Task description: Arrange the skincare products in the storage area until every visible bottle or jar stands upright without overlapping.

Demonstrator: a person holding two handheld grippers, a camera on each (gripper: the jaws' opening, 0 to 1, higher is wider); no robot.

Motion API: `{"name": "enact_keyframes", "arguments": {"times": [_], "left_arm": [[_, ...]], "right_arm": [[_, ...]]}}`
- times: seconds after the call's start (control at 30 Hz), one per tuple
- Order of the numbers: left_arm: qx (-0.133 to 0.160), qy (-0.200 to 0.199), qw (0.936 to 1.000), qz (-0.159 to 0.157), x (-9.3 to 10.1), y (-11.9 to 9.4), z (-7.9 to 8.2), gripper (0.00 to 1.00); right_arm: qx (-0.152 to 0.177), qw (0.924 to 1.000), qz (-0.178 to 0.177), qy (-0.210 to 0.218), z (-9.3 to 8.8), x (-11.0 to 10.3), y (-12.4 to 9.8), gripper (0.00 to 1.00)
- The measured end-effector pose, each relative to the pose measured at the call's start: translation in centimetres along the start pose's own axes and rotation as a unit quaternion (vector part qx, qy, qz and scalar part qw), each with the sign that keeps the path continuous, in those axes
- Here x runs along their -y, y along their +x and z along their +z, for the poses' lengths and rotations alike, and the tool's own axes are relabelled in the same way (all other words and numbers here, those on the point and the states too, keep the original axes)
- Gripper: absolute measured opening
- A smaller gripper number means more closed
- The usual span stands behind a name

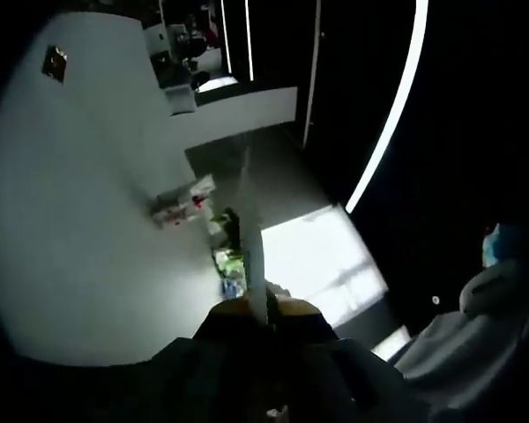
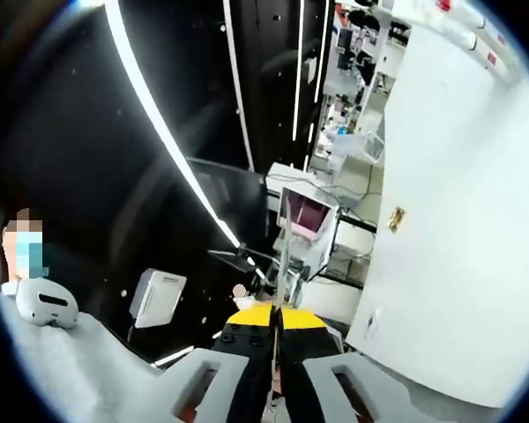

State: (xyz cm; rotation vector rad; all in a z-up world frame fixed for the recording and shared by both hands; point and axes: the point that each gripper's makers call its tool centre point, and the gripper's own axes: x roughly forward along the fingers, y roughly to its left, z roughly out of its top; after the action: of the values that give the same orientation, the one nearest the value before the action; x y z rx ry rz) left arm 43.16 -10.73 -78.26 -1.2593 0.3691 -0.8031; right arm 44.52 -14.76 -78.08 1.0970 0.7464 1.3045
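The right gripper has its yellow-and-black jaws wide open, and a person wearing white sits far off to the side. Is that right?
Not quite. In the right gripper view the right gripper has its yellow-and-black jaws closed together, with nothing visible between them. The person in white is indeed off to the side.

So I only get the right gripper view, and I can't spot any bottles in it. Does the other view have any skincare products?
Observer: Yes, the left gripper view has a small cluster of products on a white surface, too blurred to tell if they stand upright.
Operator: Is the left gripper holding one?
Observer: No, the left gripper looks shut with nothing between its jaws.
Operator: Anything else nearby?
Observer: Some green items sit closer to that gripper than the cluster.
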Motion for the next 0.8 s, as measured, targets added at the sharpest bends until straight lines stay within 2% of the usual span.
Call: {"name": "enact_keyframes", "arguments": {"times": [0.17,0.37,0.47,0.5,0.57,0.6,0.7,0.8], "left_arm": [[-0.003,-0.006,1.0000,-0.002,0.1,0.2,1.4,0.08],[0.011,-0.017,0.9997,-0.016,0.3,0.1,3.2,0.14],[-0.011,-0.008,0.9999,-0.011,0.1,0.2,3.0,0.06],[-0.014,-0.011,0.9998,-0.010,0.1,0.4,2.9,0.02],[-0.018,-0.037,0.9991,-0.007,0.0,0.4,2.8,0.02],[-0.016,-0.030,0.9993,-0.015,0.3,0.4,2.8,0.01],[-0.017,-0.019,0.9996,-0.013,0.4,0.3,2.8,0.00],[0.002,-0.022,0.9995,-0.020,0.6,0.2,3.3,0.00]], "right_arm": [[-0.011,0.9999,0.010,0.003,0.1,-0.1,-0.1,0.00],[-0.017,0.9994,0.026,0.016,0.8,-0.6,-0.5,0.00],[-0.037,0.9983,0.032,0.031,0.4,-0.8,-0.5,0.00],[-0.040,0.9981,0.033,0.033,0.3,-0.8,-0.5,0.00],[-0.046,0.9979,0.031,0.034,0.4,-0.7,-0.5,0.00],[-0.046,0.9978,0.030,0.037,0.6,-0.5,-0.6,0.00],[-0.056,0.9966,0.039,0.047,0.4,-1.0,-0.5,0.00],[-0.045,0.9971,0.040,0.046,0.9,-0.8,-0.3,0.00]]}}
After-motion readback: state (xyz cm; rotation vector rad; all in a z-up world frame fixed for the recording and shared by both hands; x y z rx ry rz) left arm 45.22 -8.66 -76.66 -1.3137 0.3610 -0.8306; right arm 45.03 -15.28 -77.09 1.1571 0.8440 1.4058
